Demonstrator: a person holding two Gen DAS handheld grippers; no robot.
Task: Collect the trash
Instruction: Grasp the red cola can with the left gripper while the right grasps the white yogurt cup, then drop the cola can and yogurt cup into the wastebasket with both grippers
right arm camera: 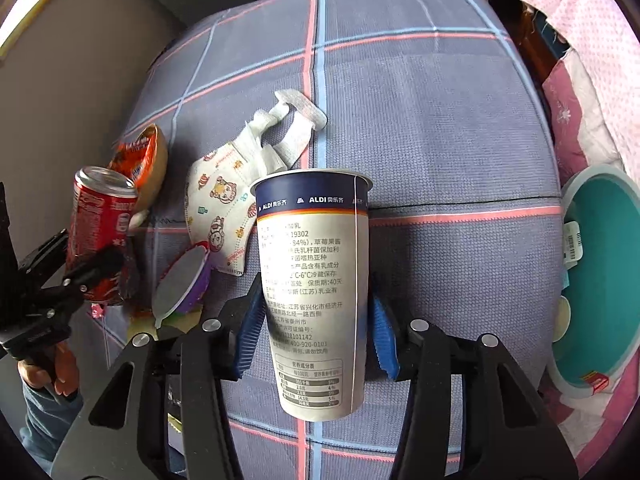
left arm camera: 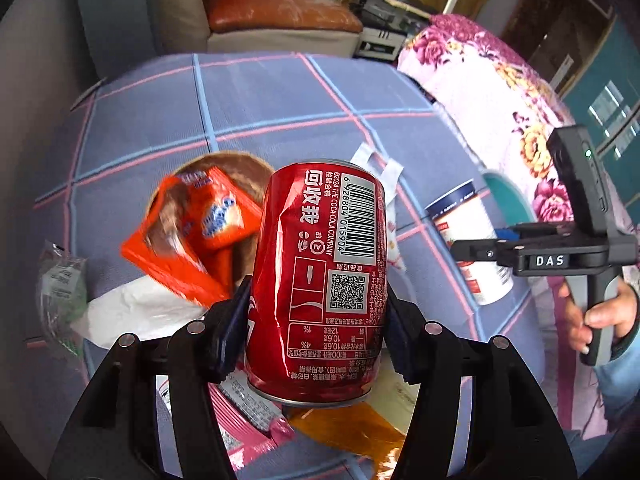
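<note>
Left wrist view | left hand-held gripper (left arm camera: 316,316) is clamping a Coca-Cola can (left arm camera: 320,276) | right hand-held gripper (right arm camera: 316,322) is gripping an ALDI yogurt cup (right arm camera: 316,280) | face mask (right arm camera: 236,200), snack wrappers (left arm camera: 192,232) are awaiting collection; teal bin (right arm camera: 600,280) is nearly empty.

Both wrist views look steeply down, close, sharing the checked bedspread (left arm camera: 280,96)

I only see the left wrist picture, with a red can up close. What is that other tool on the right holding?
Observer: A tall paper cup, pinched between the right gripper's blue pads.
Operator: Is there a bin anywhere?
Observer: Yes, a teal bin to the right of the checked cover, with scraps inside.
Operator: What's the white thing behind my can?
Observer: A face mask with cartoon prints, lying on the cover.
</note>
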